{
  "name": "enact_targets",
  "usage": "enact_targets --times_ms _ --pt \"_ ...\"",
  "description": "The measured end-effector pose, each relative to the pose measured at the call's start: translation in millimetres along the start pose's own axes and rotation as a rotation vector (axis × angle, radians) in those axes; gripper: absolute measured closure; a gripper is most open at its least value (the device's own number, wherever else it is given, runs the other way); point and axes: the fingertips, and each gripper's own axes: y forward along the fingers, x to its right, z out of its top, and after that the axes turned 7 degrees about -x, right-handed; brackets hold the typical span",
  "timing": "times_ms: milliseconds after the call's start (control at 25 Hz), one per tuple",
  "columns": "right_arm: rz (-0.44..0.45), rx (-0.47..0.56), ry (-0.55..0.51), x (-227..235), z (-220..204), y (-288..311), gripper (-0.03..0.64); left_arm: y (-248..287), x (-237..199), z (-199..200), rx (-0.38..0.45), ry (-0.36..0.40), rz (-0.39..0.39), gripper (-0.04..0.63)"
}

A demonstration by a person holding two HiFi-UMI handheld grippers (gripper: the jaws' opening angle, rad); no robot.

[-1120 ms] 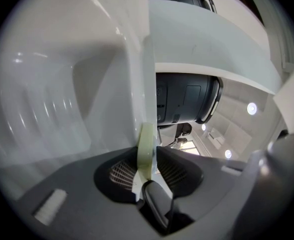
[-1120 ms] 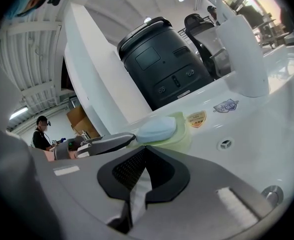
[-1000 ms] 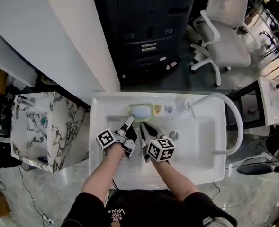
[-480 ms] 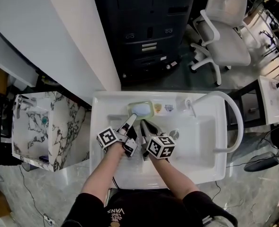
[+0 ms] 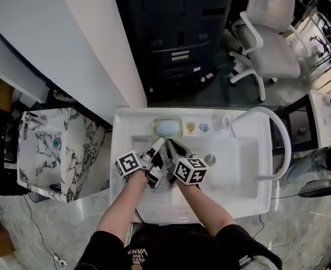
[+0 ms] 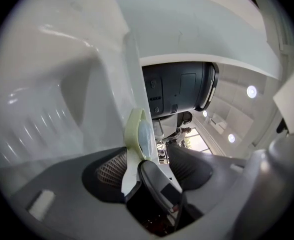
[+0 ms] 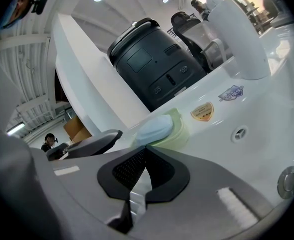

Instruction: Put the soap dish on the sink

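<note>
At your far left a marble-patterned cabinet [image 5: 61,151] stands beside the white sink [image 5: 244,193], a little apart from it. Your left gripper [image 5: 157,148] reaches over the basin toward the back ledge. Its jaws have just been opening and now stand wide apart, and neither pad presses on anything. That gripper's own view shows the soap dish [image 6: 135,129] edge-on just beyond the tips, in line with the gap. The pale green dish sits flat on the sink's back ledge, left of centre, with a pale blue bar of soap [image 5: 167,129] lying in it. Your right gripper [image 5: 175,147] lies close beside the left one, its tips near the dish's front edge. Its jaws are pressed together with nothing between them, and one of its fingers [image 6: 159,186] shows low in the left gripper view. Farther right on the ledge are two small stickers [image 5: 190,128], then the white tap [image 5: 258,112], whose tube arches over the basin's right side. The round drain [image 5: 210,159] lies in the basin just right of your grippers. Behind the sink stands a dark machine [image 5: 176,38], and at the upper right a white office chair [image 5: 269,44]
</note>
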Motion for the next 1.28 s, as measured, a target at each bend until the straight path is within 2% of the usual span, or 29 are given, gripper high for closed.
enact_targets --times_ms 280,400,760,1080,1280 --pt "0.004 0.002 0.015 -4.9 -2.3 7.3 0.614 -19.8 1.7 3.9 -0.007 0.105 0.036 0.311" --pt "0.01 0.013 0.03 -7.8 -0.8 6.0 0.614 -29.3 0.6 5.7 -0.009 0.115 0.049 0.311" --pt "0.003 0.117 0.04 -25.8 21.5 -30.9 0.614 -37.8 47.9 5.2 -0.014 0.211 -0.103 0.313" --pt "-0.04 0.198 0.024 -53.2 19.9 -82.1 0.614 -59.8 72.2 -8.7 -0.081 0.325 -0.116 0.314" --pt "-0.093 0.255 0.025 -66.0 14.0 -114.3 0.614 -81.3 96.7 -19.7 -0.131 0.412 -0.166 0.409"
